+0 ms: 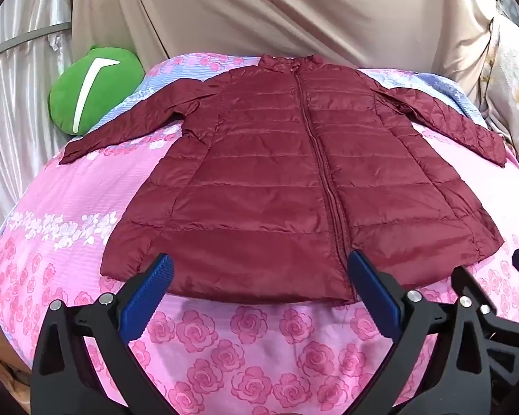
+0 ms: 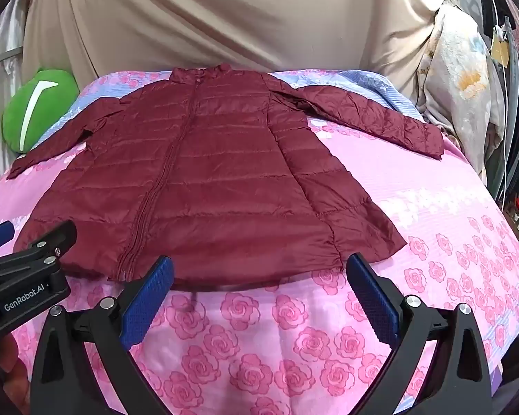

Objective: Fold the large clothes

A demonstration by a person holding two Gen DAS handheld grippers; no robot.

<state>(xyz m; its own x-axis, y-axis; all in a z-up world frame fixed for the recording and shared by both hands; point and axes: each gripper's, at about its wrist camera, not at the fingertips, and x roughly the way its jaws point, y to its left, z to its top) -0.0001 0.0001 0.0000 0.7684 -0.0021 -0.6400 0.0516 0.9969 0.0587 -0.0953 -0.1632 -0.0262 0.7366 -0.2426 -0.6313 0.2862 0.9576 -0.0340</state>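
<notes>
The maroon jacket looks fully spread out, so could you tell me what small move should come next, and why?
Probably reach the left gripper toward the left sleeve to fold it inward: the jacket lies flat, zipped, sleeves out, and both grippers are open, holding nothing.

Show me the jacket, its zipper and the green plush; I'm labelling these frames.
jacket (image 1: 259,173): left wrist view, left chest panel.
zipper (image 2: 162,180): right wrist view, mid-length.
green plush (image 1: 97,86): left wrist view, its face.

Only one readable text: "GenRobot.AI", white lettering on the black body of the left tongs (image 2: 3,233), seen in the right wrist view at the near left of the bed. Nothing legible on the hanging yellow tag (image 2: 499,48) at far right.
</notes>
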